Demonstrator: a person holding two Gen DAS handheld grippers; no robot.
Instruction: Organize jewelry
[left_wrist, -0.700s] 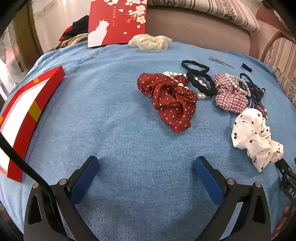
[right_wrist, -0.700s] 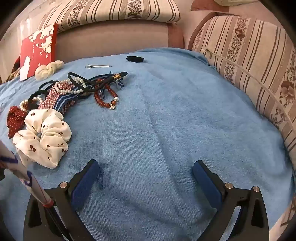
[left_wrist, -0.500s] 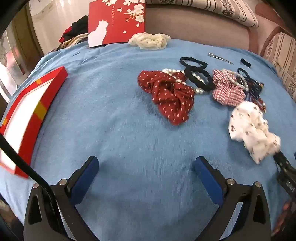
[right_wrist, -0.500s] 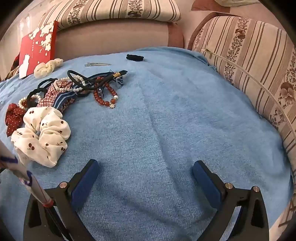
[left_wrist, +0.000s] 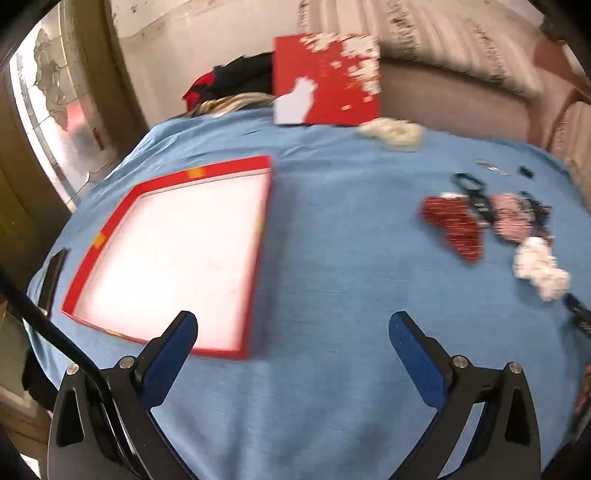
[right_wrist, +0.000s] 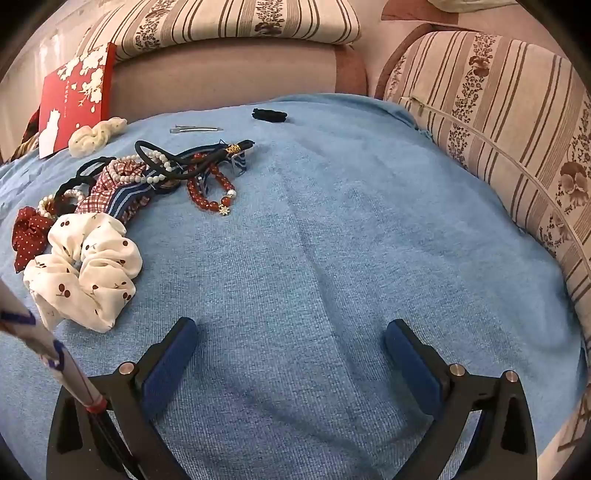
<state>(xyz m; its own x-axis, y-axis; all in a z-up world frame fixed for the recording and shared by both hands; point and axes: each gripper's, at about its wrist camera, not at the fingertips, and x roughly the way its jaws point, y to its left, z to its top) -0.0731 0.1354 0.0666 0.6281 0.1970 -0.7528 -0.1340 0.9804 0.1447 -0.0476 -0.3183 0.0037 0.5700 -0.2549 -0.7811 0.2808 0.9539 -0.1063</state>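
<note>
The left tool (left_wrist: 293, 328) stood spread wide and held nothing, above the blue cloth (left_wrist: 332, 258). The right tool (right_wrist: 291, 334) was equally spread and empty, angled down at bare cloth. A shallow red box (left_wrist: 173, 254) with a white inside lay open ahead of the left tool and looked empty. The jewelry pile (right_wrist: 147, 177) of scrunchies, pearl strands and hair ties lay well apart from the box, with a red bead bracelet (right_wrist: 210, 192) at its edge and a white cherry-print scrunchie (right_wrist: 85, 269) nearest the right tool. The left view was motion-blurred, so the pile there was hard to make out.
</note>
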